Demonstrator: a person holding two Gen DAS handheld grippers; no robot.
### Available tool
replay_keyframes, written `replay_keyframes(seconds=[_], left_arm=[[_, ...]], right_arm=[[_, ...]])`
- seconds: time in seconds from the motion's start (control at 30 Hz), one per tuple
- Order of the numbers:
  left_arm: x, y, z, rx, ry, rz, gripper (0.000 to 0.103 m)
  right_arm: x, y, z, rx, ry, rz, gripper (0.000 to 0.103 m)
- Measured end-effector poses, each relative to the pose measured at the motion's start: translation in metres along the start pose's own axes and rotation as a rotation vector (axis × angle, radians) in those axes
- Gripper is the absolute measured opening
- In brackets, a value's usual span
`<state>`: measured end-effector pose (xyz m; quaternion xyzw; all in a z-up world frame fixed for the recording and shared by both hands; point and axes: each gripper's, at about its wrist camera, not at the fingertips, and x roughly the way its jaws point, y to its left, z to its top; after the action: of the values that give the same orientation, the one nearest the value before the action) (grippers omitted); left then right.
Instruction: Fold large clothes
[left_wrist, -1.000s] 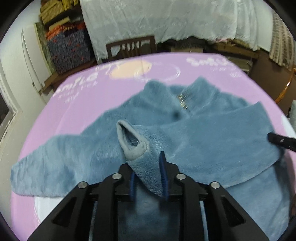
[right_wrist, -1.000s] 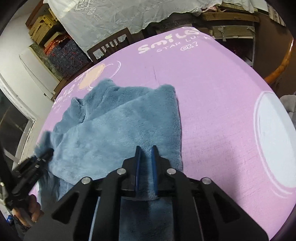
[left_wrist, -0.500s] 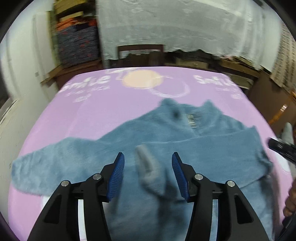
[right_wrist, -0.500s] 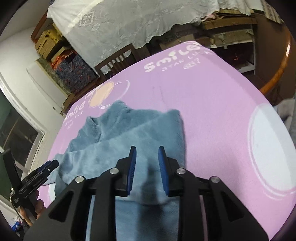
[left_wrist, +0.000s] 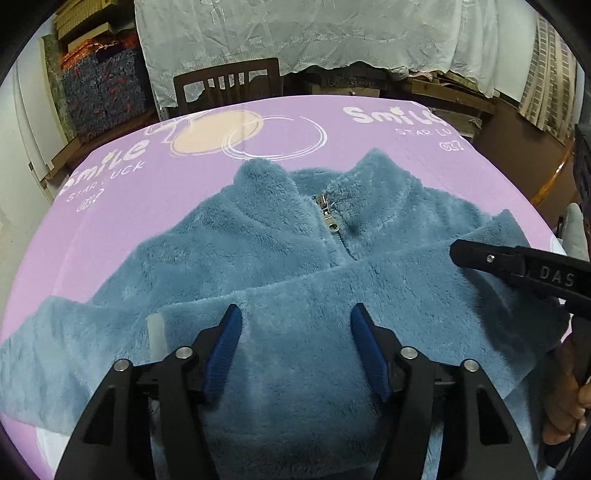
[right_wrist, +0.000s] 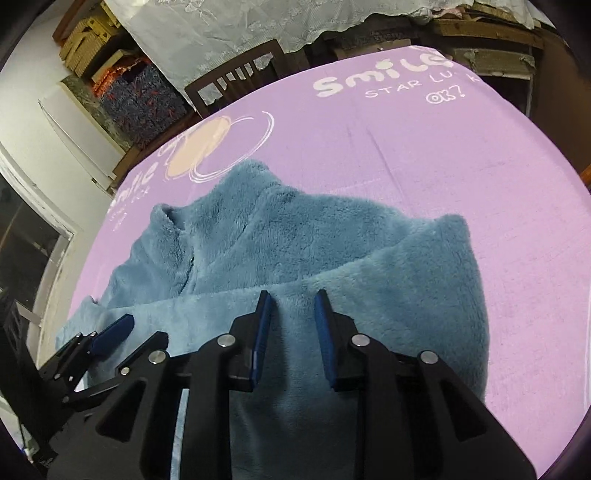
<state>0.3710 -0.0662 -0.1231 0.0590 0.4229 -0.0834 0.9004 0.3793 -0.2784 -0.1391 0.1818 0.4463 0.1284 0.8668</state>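
A blue fleece jacket (left_wrist: 280, 254) lies front up on the purple tablecloth (left_wrist: 155, 192), collar and zip pull (left_wrist: 330, 221) at the far side. One sleeve is folded across the chest, its pale cuff (left_wrist: 155, 328) lying flat to the left of my left gripper. The other sleeve stretches out to the left. My left gripper (left_wrist: 295, 317) hovers over the folded sleeve; its jaws are opening, with only flat fleece under the gap. My right gripper (right_wrist: 293, 301) stands slightly open over the jacket's right part (right_wrist: 424, 280), not pinching anything. One of its fingers (left_wrist: 487, 258) reaches in from the right.
A dark wooden chair (left_wrist: 227, 83) stands at the table's far edge, before a white lace cloth (left_wrist: 314, 33). Stacked boxes and patterned bins (left_wrist: 103, 85) fill the far left. A wooden rim (left_wrist: 550, 181) shows at the right. A hand (left_wrist: 565, 387) holds the right gripper.
My left gripper let go of the sleeve cuff and opened wide; the cuff now lies flat on the chest. My right gripper released the fleece and opened a little. Both drew back.
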Motion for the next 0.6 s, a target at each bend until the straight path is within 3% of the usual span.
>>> replay_keyframes(seconds=[0.3,0.47,0.6], left_arm=[[-0.03,0.028,0.0,-0.076,-0.035,-0.066,0.064],[-0.044,0.046,-0.008,-0.073,-0.04,-0.023,0.064],[-0.037,0.061,-0.016,-0.094,-0.008,-0.008,0.064]], right_arm=[[-0.027,0.008,-0.004,0.01,-0.012,0.029,0.027],[-0.045,0.034,-0.024,-0.068,-0.016,0.035,0.036],[-0.038,0.047,-0.042,-0.104,0.019,0.032,0.036]])
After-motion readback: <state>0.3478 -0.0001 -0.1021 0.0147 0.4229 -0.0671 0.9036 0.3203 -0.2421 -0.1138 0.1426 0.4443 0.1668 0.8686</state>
